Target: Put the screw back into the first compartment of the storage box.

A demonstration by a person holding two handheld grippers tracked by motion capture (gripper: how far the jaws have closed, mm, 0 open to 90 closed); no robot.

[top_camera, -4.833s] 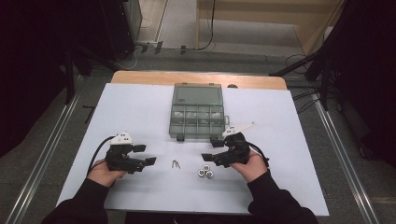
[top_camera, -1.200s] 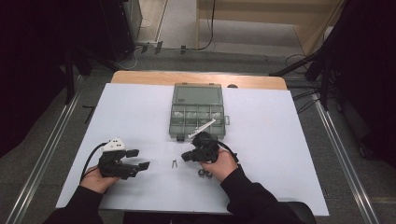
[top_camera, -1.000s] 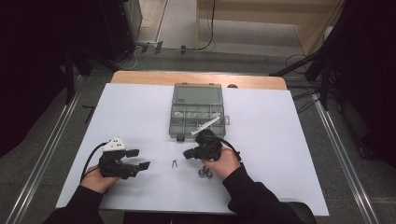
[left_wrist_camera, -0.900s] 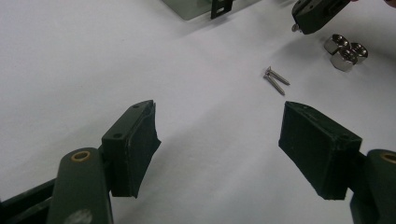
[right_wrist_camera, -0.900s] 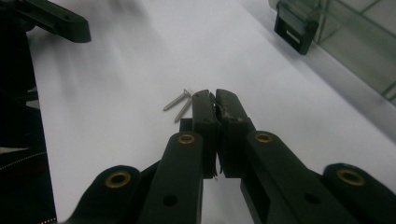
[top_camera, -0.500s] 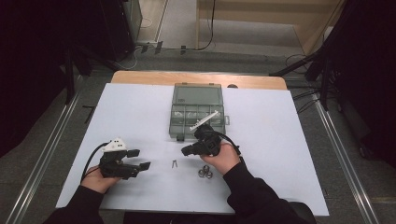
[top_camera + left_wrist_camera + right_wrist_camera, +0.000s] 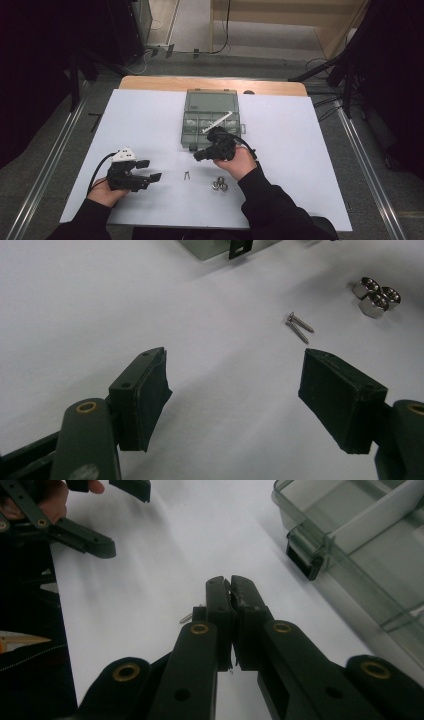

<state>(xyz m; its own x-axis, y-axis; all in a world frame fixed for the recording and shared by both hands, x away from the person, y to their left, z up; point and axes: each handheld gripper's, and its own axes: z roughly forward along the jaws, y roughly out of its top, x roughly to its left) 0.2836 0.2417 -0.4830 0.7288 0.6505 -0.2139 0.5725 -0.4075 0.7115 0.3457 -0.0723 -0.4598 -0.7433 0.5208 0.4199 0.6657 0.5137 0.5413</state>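
Observation:
On the white sheet in front of the clear organiser box (image 7: 210, 102) lie two small screws (image 7: 187, 176) and a cluster of three hex nuts (image 7: 219, 185). Just in front of the box's near edge, above the sheet, my right gripper (image 7: 198, 156) points left. In the right gripper view its jaws (image 7: 231, 580) are pressed together, and a thin silver screw (image 7: 186, 618) pokes out at their left side. My left gripper (image 7: 149, 170) rests low at the front left, open with nothing between its pads (image 7: 145, 390). The screws (image 7: 299, 327) and nuts (image 7: 376, 296) lie beyond it.
The box's compartments (image 7: 360, 545) are open, with its lid tilted back toward the table's far edge (image 7: 210, 82). A black latch (image 7: 302, 560) sticks out from the box's near wall. White sheet (image 7: 310, 150) stretches wide to the right and left of the box.
My right gripper went left to the screws, shut there, then rose and drifted back toward the box's front. The left gripper slid slightly toward the front left early on and has held still since.

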